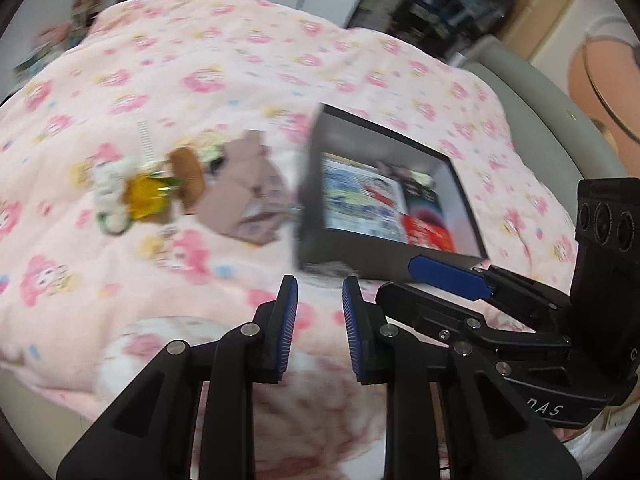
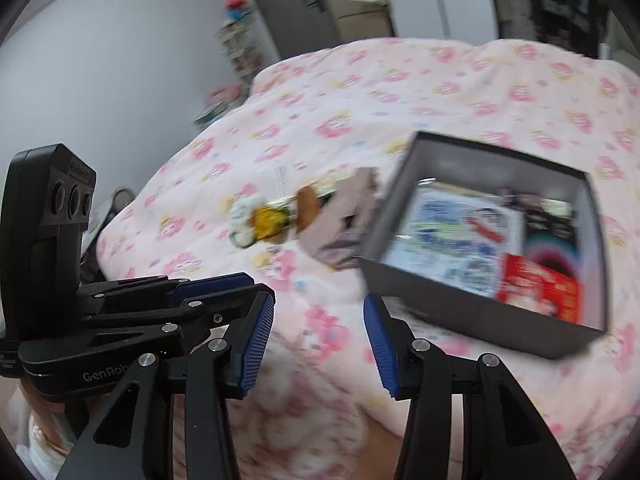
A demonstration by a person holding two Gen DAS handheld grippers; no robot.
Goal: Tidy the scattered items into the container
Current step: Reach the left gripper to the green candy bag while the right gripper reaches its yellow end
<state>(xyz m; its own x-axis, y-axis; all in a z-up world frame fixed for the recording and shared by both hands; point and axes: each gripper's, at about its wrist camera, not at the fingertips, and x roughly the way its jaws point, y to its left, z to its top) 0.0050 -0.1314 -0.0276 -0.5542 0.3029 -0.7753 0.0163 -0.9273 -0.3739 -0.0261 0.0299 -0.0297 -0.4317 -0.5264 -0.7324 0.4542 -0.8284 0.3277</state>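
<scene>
My left tool (image 1: 319, 292) hangs with a narrow gap and nothing in it; my right tool (image 2: 319, 312) stands wider, also empty, over the pink flowered bed cover (image 2: 460, 92). Ahead, the dark box (image 2: 472, 314) already holds printed packets. Just left of it lie a brownish pouch (image 1: 244, 188) and a yellow-and-white trinket cluster (image 1: 148, 196).

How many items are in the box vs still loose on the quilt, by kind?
In the black box:
white-and-blue printed packet: 1
red packet: 1
dark packet: 1

Loose on the quilt:
toy cluster, white, yellow and brown, too blurred to split: 1
mauve folded cloth: 1

Total: 5
</scene>
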